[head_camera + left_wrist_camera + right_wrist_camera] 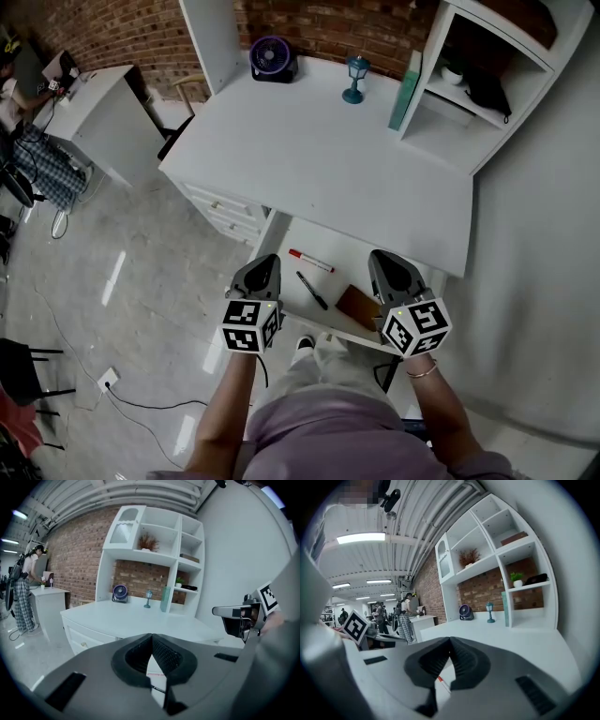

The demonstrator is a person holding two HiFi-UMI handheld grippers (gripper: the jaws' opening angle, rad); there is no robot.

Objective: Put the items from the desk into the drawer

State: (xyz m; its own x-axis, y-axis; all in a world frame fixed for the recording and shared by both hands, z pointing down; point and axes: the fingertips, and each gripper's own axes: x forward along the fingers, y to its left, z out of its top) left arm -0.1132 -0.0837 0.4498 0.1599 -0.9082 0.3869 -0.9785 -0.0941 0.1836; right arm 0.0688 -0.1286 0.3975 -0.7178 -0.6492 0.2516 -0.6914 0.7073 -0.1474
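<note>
The drawer [328,239] under the white desk [319,159] stands pulled out. In it lie a red marker [310,261], a black pen [312,291] and a flat brown item [358,306]. My left gripper [266,261] hovers over the drawer's left edge, jaws shut and empty. My right gripper [382,255] hovers over its right side, just above the brown item, also shut with nothing held. In the left gripper view the left gripper [152,637] has its tips together, and in the right gripper view the right gripper [450,641] shows the same. The marker [440,680] shows below the jaws.
At the desk's back stand a purple fan [273,58], a small blue lamp [355,78] and a teal box [406,91] beside a white shelf unit [487,84]. A second white desk [103,112] with people near it is far left. A wall runs along the right.
</note>
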